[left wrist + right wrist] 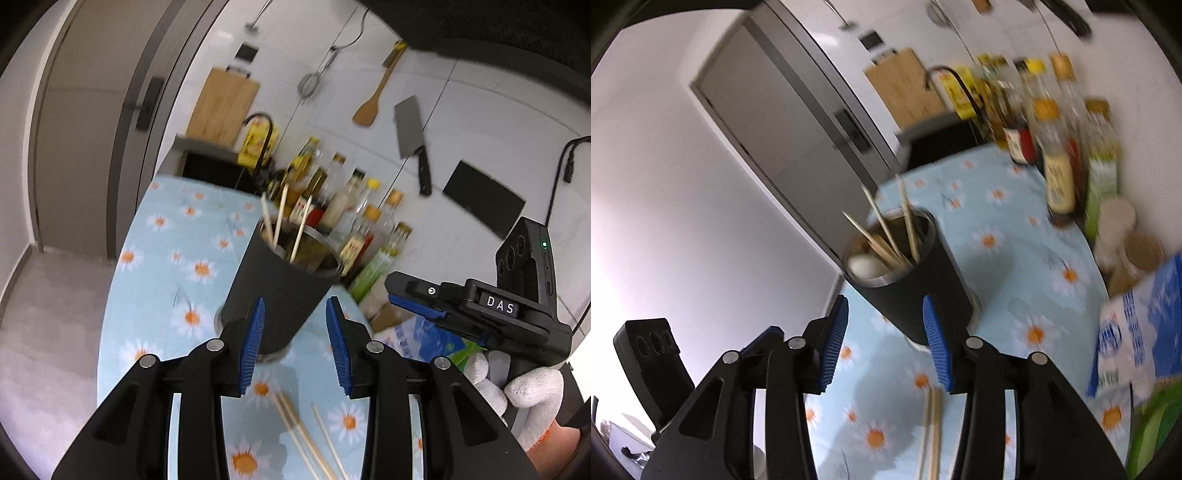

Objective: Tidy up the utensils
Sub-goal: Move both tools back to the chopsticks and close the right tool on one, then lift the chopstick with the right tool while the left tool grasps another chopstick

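A black utensil cup [280, 291] with a steel rim stands on the daisy-print tablecloth [162, 266] and holds several wooden chopsticks [280, 218]. My left gripper [295, 347] is open and empty just in front of the cup's base. Loose chopsticks [306, 439] lie on the cloth below it. In the right wrist view the same cup [912, 273] holds chopsticks [886, 232] and a white spoon [864, 266]. My right gripper [886, 347] is open and empty near the cup, above a loose chopstick pair [931, 432]. The right gripper also shows at the right of the left wrist view [436, 306].
Several sauce and oil bottles [354, 218] stand behind the cup by the white tiled wall. A cleaver [413, 140], wooden spatula [373, 99], strainer [314, 81] and cutting board [221, 107] are on the wall. A blue-white packet [1137, 325] lies at the right. The sink [214, 170] is beyond the cloth.
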Demonstrator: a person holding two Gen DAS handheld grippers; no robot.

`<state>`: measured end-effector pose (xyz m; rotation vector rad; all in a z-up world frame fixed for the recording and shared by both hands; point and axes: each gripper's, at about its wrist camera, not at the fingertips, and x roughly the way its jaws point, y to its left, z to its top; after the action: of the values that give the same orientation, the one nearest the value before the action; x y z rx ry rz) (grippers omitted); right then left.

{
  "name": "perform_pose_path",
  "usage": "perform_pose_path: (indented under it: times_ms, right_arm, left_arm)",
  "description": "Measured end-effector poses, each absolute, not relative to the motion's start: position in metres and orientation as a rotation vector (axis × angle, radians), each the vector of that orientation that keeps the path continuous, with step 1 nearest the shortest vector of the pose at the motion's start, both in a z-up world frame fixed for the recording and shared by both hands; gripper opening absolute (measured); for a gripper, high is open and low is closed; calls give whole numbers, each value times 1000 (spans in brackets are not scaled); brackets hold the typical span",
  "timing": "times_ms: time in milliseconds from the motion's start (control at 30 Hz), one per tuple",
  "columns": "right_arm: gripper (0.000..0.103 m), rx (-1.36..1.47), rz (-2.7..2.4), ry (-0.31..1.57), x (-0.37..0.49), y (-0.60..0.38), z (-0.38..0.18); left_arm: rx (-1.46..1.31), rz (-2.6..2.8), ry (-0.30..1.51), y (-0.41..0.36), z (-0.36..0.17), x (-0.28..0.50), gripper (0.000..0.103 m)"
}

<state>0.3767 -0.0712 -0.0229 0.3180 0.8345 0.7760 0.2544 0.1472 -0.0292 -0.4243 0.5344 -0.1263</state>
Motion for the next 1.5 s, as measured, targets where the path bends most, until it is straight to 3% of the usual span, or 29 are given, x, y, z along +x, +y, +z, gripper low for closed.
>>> perform_pose_path:
  times_ms: [500,767,900,1100,1300,1500]
  right_arm:
    - [43,104,558,1293,376,-74,-118]
    - [35,78,514,1594,367,-57,-170]
    - [25,-8,499,1630,362,-40,-173]
    - [23,-142,421,1610,357,-18,-173]
    - [6,-204,341,1585,351,-4,-175]
    - [6,-191,343,1588,351,-2,-176]
  left_arm:
    - [-502,-136,768,143,-103,226,33]
    - [-530,-153,827,143,-129,216,33]
    - [-547,-163,848,144,-135,216,33]
    - [-575,-152,878,149,-144,214,33]
    - [-579,-161,892,154,-148,223,33]
    - [-568,-187,941,147,-155,232,33]
